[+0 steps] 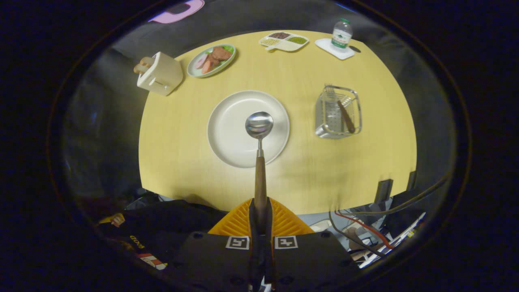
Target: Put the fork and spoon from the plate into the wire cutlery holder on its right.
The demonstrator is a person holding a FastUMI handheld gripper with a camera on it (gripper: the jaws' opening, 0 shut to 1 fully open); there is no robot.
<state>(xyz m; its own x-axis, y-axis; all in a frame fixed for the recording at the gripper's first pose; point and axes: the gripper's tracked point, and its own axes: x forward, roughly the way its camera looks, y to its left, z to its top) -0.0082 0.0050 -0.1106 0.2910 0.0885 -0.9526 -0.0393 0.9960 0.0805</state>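
Broadly, the round wooden table (182, 162) took up the middle of the frame, and it was seen from well above, which suggested the gripper (260, 215) was held high and tipped downward over the near edge. At the centre sat the white plate (227, 142), bare apart from the spoon hanging over it. To the right of the plate, well apart from it, stood the wire cutlery holder (337, 112); the fork (344, 115) already leaned inside it, tines up at the back and wooden handle slanting toward the front, so that half of the job looked done. Along the far side lay a toaster (160, 74) at the upper left, a dish of food (211, 60) just beside it, a divided tray (284, 41) at upper centre, and a water bottle (342, 34) on a small white coaster (334, 48) at upper right.

The spoon (259, 138) ran straight ahead from the jaws, its wooden handle pinched between them near its end and its shiny bowl facing up over the plate's middle. The jaws stood narrow, closed on that handle. Held so, level and clear of the plate, the spoon seemed lifted for carrying; it would need to swing to the right and tip bowl-down or handle-down over the holder's open top.
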